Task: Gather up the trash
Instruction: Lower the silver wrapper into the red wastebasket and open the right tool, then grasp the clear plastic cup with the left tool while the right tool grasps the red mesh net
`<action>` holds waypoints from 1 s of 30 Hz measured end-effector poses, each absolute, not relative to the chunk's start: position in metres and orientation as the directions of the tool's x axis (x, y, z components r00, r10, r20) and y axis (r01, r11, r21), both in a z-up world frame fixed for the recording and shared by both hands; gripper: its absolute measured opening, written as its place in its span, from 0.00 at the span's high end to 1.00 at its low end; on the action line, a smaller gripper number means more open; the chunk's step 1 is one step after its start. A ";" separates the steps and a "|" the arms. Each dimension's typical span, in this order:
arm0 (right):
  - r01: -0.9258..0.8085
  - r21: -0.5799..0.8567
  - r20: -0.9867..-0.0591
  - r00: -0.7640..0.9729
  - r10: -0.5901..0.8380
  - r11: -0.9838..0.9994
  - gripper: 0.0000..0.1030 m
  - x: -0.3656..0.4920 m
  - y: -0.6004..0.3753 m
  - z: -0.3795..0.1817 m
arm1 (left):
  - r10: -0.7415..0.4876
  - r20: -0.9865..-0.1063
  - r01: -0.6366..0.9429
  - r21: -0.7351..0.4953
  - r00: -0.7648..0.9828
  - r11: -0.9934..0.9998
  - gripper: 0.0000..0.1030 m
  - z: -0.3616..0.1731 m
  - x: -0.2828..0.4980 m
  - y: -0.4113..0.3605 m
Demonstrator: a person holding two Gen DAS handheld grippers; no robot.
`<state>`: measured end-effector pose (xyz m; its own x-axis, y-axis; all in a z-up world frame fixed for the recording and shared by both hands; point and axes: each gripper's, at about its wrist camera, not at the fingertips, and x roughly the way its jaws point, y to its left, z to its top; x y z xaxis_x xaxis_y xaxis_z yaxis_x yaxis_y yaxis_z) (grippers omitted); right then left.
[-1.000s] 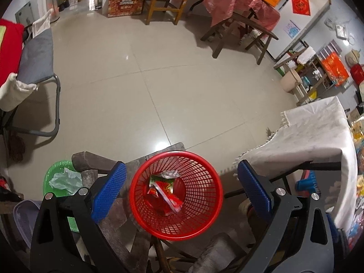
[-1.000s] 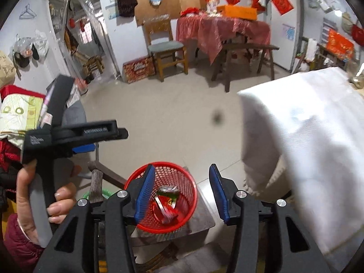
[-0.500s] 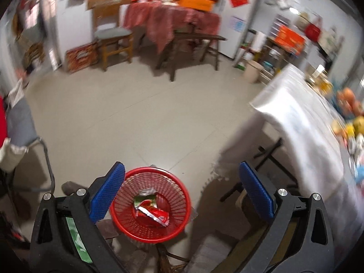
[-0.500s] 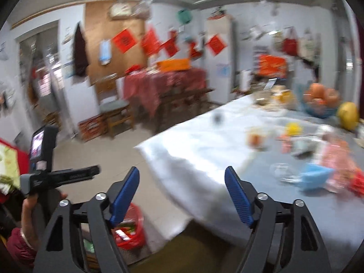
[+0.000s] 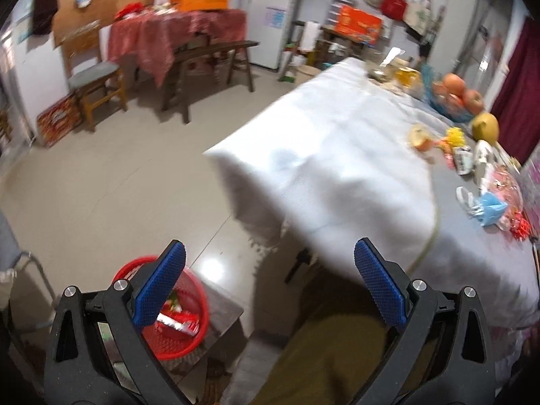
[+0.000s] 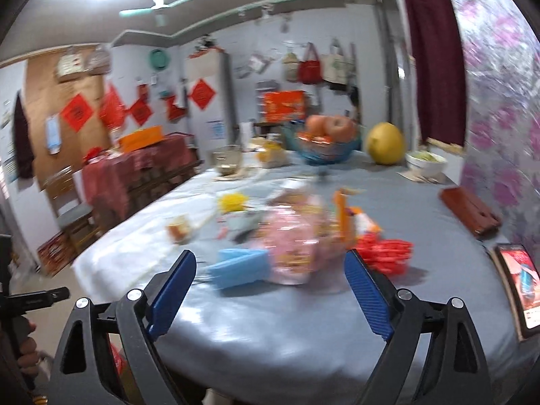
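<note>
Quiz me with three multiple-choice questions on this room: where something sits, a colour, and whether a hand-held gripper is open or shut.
1. Where is the red basket?
A. on the big table
B. low on a small stand by the floor
C. on the wooden chair

2. What colour are the pads of the right hand-held gripper?
A. blue
B. green
C. white

3. How does the right hand-held gripper stand?
A. shut on a wrapper
B. shut, empty
C. open, empty

Answers: B, it sits well below the tablecloth; A, both pads are blue; C, the jaws stand wide apart with nothing between them.
</note>
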<state>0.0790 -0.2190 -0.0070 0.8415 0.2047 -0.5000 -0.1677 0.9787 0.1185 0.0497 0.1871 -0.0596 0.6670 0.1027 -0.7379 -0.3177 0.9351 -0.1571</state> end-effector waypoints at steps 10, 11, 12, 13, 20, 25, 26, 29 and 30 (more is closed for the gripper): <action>0.005 0.081 -0.530 0.847 0.039 0.997 0.14 0.112 -0.289 -0.035 | 0.049 -0.708 -0.099 -0.030 0.704 0.995 0.06 -0.032 0.164 0.103; 0.021 0.097 -0.535 0.844 0.034 0.995 0.14 0.118 -0.299 -0.038 | 0.043 -0.708 -0.083 -0.022 0.705 0.996 0.07 -0.031 0.178 0.096; 0.030 0.107 -0.537 0.843 0.032 0.994 0.14 0.117 -0.304 -0.040 | 0.038 -0.709 -0.072 -0.017 0.704 0.997 0.07 -0.030 0.187 0.093; 0.042 0.121 -0.540 0.841 0.030 0.992 0.14 0.120 -0.311 -0.042 | 0.022 -0.716 -0.044 -0.013 0.698 0.999 0.06 -0.031 0.204 0.084; 0.095 0.160 -0.548 0.837 0.009 0.982 0.14 0.128 -0.339 -0.050 | 0.024 -0.751 0.021 0.050 0.660 0.999 0.07 -0.048 0.263 0.049; 0.110 0.140 -0.551 0.834 -0.015 0.984 0.14 0.128 -0.340 -0.051 | -0.027 -0.769 0.017 -0.021 0.639 1.000 0.45 -0.061 0.275 0.052; 0.115 0.137 -0.554 0.832 -0.020 0.984 0.14 0.129 -0.341 -0.052 | -0.040 -0.769 0.017 -0.038 0.638 0.999 0.48 -0.062 0.274 0.054; 0.107 0.161 -0.570 0.822 0.004 0.981 0.14 0.131 -0.340 -0.055 | -0.060 -0.743 0.013 -0.070 0.666 0.997 0.50 -0.057 0.260 0.064; 0.101 0.171 -0.574 0.819 0.016 0.980 0.14 0.132 -0.341 -0.056 | -0.065 -0.734 0.015 -0.074 0.676 0.997 0.50 -0.054 0.254 0.067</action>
